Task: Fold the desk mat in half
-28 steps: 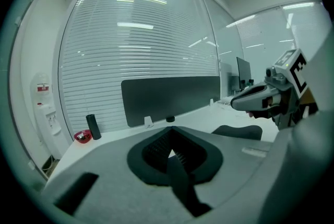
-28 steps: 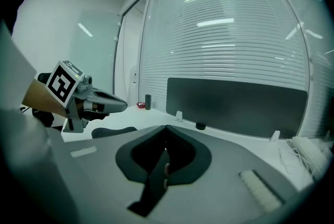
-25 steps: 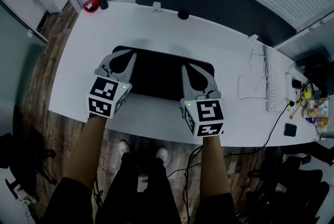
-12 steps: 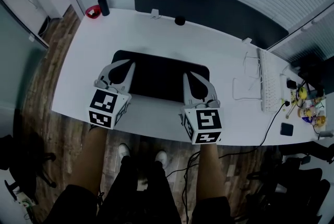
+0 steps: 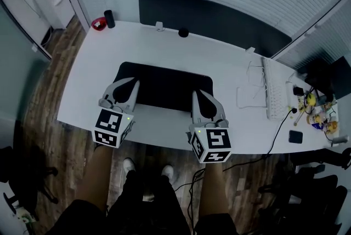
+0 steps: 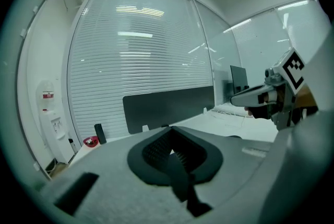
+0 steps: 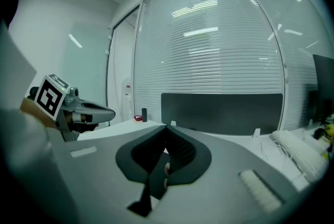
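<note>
Head view, near to far:
- Marker cubes sit over the near edge of the white bench (image 5: pixel 230 67), in the lower middle of the frame.
- left claw (image 5: pixel 136 82) is fully closed. In its own view the ribbed pads (image 6: pixel 154 150) are pressed together and it points level across the bench.
- right claw (image 5: pixel 194 93) is also closed, with pads (image 7: pixel 181 151) together. A dark sliver shows in the slot behind each set of pads, and I can't tell what it is.
- desk mat (image 5: pixel 164 81) is black and lies flat on the bench, centre-left of the frame.
  - The left claw's tip overlaps its lower-left part and the right claw's tip overlaps its lower-right part.
  - I can't tell whether either tip touches the mat, and no view shows mat material clamped.
- A white keyboard (image 5: pixel 272 90) lies on the bench to the right, well apart from the mat.
- On the far edge of the bench are a small black puck (image 5: pixel 183 33) and, at the upper-left corner, a black cylinder (image 5: pixel 109 18) beside a red dish (image 5: pixel 98 24).
- A dark divider panel (image 5: pixel 219 17) runs behind the bench.
</note>
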`<action>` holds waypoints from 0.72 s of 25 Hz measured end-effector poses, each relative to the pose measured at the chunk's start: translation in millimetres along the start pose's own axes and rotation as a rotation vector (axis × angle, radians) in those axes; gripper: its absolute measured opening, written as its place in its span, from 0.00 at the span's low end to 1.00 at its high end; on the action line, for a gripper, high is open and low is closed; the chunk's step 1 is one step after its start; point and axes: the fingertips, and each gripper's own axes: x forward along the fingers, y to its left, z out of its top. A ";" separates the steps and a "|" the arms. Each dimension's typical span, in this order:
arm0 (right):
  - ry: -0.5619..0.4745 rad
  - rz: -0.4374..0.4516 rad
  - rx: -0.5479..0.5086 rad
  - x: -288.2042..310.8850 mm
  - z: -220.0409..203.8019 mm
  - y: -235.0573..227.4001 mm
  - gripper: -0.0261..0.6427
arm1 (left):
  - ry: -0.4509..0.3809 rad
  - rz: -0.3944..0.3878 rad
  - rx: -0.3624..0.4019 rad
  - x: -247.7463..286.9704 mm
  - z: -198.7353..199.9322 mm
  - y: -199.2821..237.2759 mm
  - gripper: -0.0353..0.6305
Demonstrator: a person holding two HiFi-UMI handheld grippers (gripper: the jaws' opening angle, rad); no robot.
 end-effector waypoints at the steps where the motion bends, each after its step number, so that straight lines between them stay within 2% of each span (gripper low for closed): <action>1: -0.001 -0.004 -0.015 -3.0 1.4 1.0 0.05 | -0.002 0.003 -0.008 -2.8 0.7 -0.3 0.05; 3: -0.005 -0.009 -0.042 -9.0 4.6 3.4 0.05 | -0.010 0.007 -0.013 -6.9 4.3 -2.6 0.05; 9: -0.039 -0.011 -0.008 -24.1 13.8 10.2 0.05 | -0.038 0.018 0.021 -22.8 19.7 -15.7 0.05; 15: -0.070 0.007 -0.025 -42.1 29.7 24.3 0.05 | -0.056 0.014 0.024 -39.9 32.0 -23.2 0.05; 18: -0.076 0.007 -0.041 -49.1 34.9 28.1 0.05 | -0.072 0.012 0.000 -45.9 39.0 -27.5 0.05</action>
